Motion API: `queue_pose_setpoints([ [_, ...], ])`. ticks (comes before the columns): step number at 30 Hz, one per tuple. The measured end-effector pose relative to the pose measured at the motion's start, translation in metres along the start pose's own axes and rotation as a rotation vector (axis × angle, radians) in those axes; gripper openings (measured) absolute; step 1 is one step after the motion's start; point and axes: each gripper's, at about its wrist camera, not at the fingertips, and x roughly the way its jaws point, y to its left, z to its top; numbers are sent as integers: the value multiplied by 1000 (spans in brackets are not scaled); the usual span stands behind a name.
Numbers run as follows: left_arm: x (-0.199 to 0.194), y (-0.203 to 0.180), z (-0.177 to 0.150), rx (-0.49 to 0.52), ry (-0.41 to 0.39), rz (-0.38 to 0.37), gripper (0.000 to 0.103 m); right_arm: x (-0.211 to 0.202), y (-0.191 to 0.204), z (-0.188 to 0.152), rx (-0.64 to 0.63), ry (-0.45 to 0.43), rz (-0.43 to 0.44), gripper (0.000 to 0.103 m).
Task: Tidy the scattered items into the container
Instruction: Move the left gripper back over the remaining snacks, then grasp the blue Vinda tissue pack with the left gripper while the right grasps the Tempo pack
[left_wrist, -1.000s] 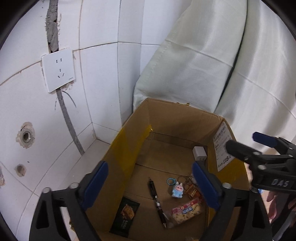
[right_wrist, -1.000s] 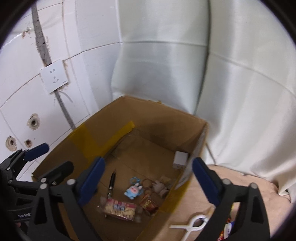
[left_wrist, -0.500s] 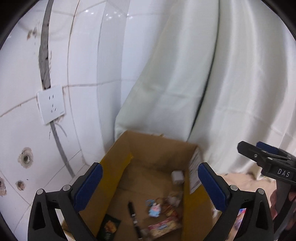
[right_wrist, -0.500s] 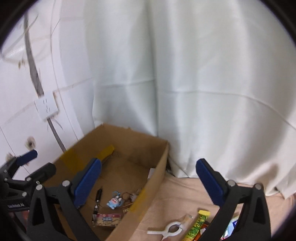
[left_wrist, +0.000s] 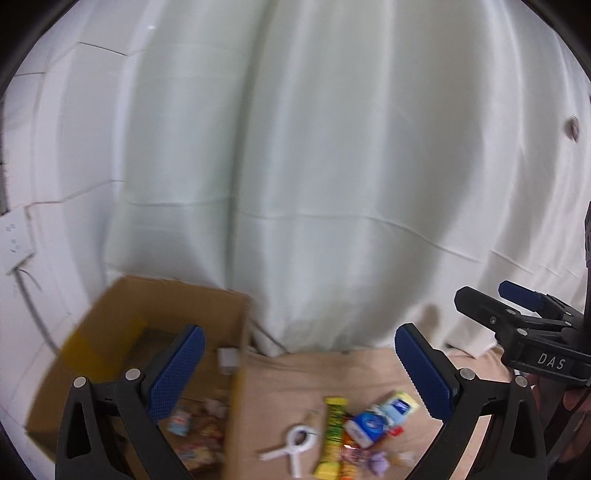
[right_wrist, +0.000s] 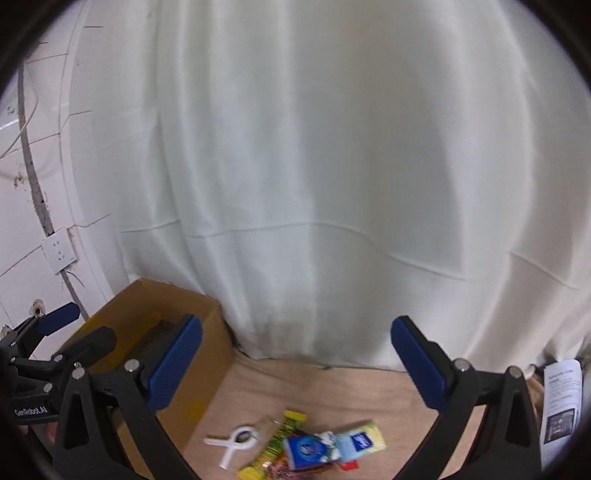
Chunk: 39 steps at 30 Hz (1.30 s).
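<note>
Overhead, both grippers hang above the tan surface (right_wrist: 325, 384) with nothing between their blue pads — the left gripper (left_wrist: 295, 373) has its jaws spread wide, and the right gripper (right_wrist: 295, 363) is likewise wide apart and empty. A cardboard box (left_wrist: 162, 299) stands at the left against the white curtain (left_wrist: 332, 166), its top open; blurred small packets and a white block lie on its floor. Just to the right of the box, on the tan surface, the scattered items sit in a loose cluster: a white clip (right_wrist: 236, 445) nearest the box wall, a yellow-green stick packet (right_wrist: 273, 446) beside it, then a blue tissue pack (right_wrist: 306, 448) touching a light blue and yellow pack (right_wrist: 360, 441). A tiled wall with a white socket (right_wrist: 59, 254) is at the far left — a printed leaflet (right_wrist: 561, 406) lies at the right edge of the right wrist view.
</note>
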Motion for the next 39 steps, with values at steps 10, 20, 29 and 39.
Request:
queue_pose_setpoints([
  [10,47,-41,-50,21,106,-29,103,1,-56,-50,58,71,-71,103],
  [20,96,-54,-107,37,228,-24,103,29,-86,-109,85,173,-68,103],
  [29,139,-74,-154,82,299,-82,103,50,-115,-145,151,254,-69,103],
  [39,167,-85,-166,169,310,-131,103,67,-129,-161,193,288,-44,103],
])
